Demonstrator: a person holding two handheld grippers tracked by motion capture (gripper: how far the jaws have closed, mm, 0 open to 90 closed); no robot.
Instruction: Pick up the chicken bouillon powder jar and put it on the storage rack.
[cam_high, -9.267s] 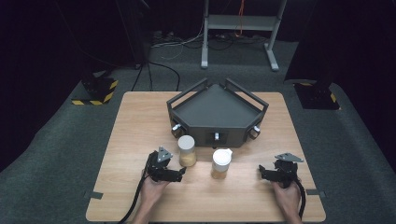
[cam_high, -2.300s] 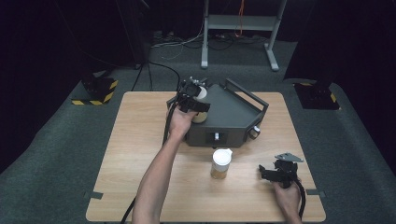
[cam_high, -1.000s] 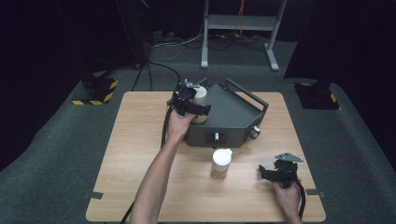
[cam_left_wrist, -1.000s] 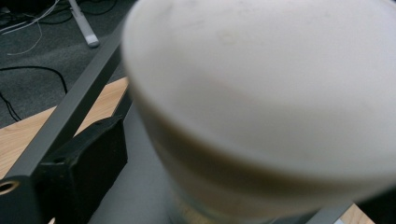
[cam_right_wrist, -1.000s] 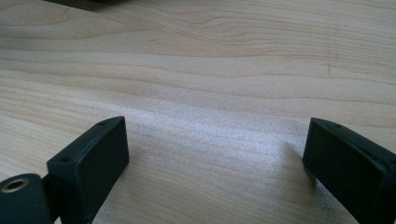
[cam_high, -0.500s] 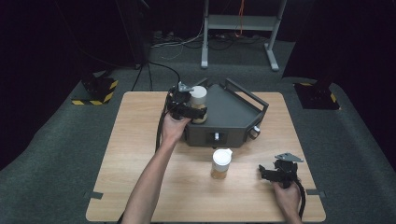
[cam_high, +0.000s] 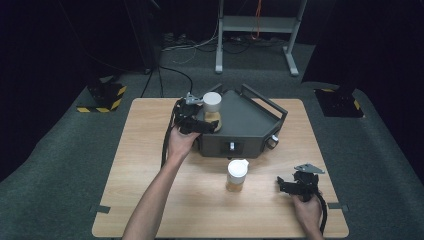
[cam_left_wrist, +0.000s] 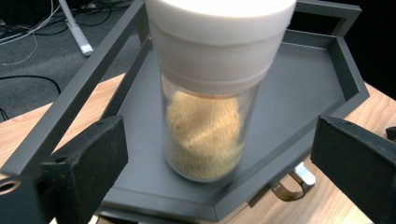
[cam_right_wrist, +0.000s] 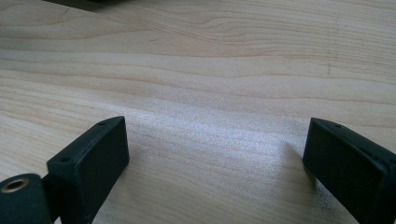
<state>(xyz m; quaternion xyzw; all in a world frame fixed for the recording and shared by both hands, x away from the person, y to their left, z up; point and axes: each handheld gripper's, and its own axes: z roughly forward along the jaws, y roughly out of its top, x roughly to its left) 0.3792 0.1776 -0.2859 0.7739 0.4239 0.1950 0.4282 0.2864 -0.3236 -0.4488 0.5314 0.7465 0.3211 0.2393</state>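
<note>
Left forearm stretched from the bottom edge up toward 12 o'clock, hand wrapped round the left gripper, pointing toward 3 o'clock. Jaws wide apart, just been closing a little, pads clear on both sides of what stands between them; cable trailing back along the wrist. Right hand low at 5 o'clock, holding the right gripper level, pointing toward 9 o'clock, jaws spread wide with nothing between them, grey three-cornered plate on top.
</note>
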